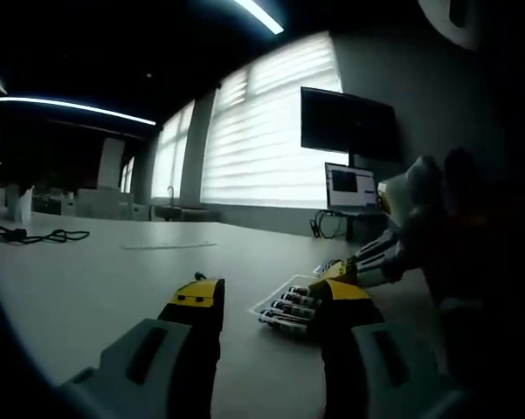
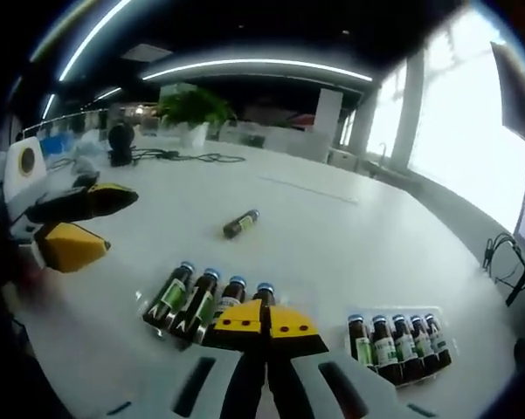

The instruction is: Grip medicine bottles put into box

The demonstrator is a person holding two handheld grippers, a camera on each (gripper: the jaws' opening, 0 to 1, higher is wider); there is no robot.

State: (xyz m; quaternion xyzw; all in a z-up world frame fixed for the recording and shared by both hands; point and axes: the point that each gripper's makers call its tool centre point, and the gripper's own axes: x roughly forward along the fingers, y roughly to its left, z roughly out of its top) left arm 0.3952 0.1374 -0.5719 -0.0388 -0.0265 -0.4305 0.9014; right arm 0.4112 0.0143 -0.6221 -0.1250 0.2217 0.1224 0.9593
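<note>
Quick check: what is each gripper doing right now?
Left gripper: open, holding nothing.
Right gripper: shut, yellow-tipped fingers together, nothing visible between them.

We see our left gripper (image 1: 266, 305) and right gripper (image 2: 265, 325) alike: grey bodies, black jaws, yellow tips with small black dots.
</note>
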